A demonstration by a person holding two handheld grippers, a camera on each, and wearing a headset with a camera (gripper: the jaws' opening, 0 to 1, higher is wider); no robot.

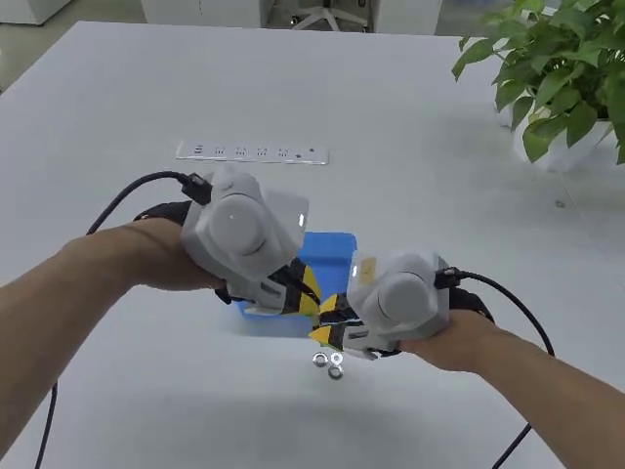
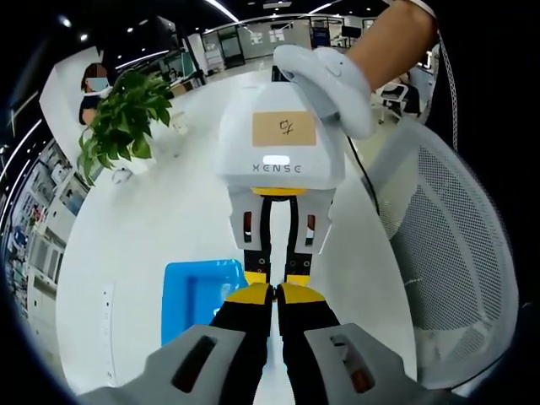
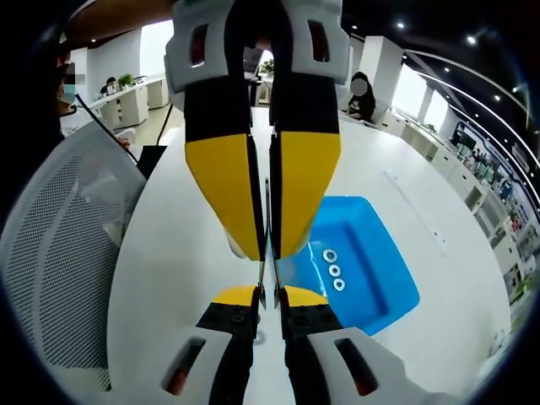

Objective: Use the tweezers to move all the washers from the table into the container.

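A blue container (image 1: 332, 246) sits mid-table; its floor (image 3: 371, 278) holds three washers (image 3: 335, 270). Two more washers (image 1: 328, 363) lie on the white table just in front of it. My left gripper (image 1: 309, 290) and right gripper (image 1: 328, 330) meet tip to tip over the container's near edge. A thin metal pair of tweezers (image 3: 265, 245) runs between the left gripper's yellow pads (image 3: 224, 186) and down between the right gripper's (image 3: 261, 297) tips. Both sets of jaws are closed on it. In the left gripper view my left gripper (image 2: 274, 293) is shut, with the right gripper's fingers (image 2: 253, 261) facing it.
A white power strip (image 1: 252, 152) lies beyond the container. A potted plant (image 1: 557, 68) stands at the far right of the table. A white mesh chair (image 2: 447, 253) is beside the table. Cables trail from both grippers toward the near edge.
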